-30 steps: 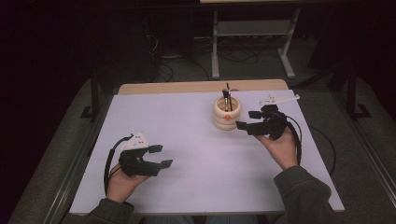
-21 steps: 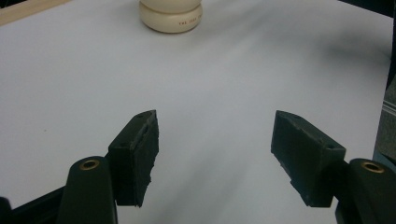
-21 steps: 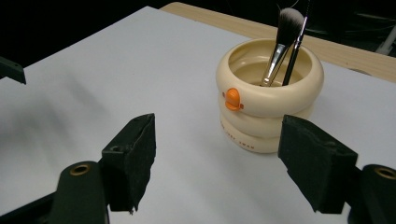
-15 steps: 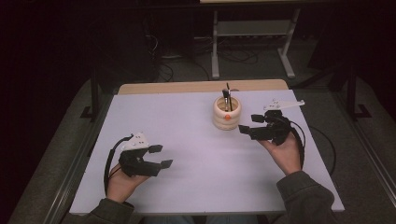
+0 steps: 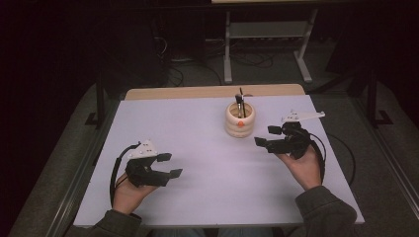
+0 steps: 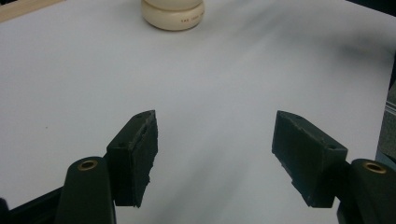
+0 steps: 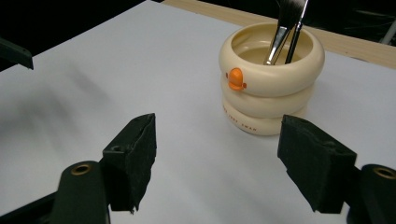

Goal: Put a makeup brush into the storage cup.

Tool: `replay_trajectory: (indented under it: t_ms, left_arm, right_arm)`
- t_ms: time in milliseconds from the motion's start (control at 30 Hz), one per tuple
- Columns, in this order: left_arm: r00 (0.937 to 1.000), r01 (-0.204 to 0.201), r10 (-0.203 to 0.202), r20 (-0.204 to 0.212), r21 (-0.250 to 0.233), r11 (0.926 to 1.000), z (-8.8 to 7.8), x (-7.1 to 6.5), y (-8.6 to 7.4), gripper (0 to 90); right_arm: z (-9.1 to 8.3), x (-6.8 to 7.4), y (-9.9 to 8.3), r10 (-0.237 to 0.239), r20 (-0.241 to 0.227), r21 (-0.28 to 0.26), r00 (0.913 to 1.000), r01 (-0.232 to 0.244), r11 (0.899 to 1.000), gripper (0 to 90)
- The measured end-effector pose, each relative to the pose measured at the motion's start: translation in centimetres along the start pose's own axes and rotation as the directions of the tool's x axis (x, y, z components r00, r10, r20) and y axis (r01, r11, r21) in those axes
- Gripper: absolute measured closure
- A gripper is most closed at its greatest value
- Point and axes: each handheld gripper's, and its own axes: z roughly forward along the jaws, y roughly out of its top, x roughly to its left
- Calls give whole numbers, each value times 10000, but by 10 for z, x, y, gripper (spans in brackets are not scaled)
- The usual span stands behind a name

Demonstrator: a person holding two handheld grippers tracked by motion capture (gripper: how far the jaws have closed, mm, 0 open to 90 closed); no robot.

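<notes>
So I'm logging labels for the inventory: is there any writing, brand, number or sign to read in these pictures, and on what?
Cream holder, bottom ring: a short line of small dark print, too small and blurred to read; its last word may be "SWAN", not certain.
Same holder in the left gripper view: the print shows again, unreadable.
Orange beak on the holder: a decoration, no text.
Brushes, table, both grippers: no writing to be seen.
</notes>
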Motion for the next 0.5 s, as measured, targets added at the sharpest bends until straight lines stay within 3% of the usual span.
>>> replay_trajectory:
  t_ms: [500]
  left_arm:
    - [10000, 0, 0, -9, 23, 10000, -1, 1, 0, 300]
  right_arm:
    - [-2, 4, -7, -33, -46, 25, 10000, 33, 10000, 272]
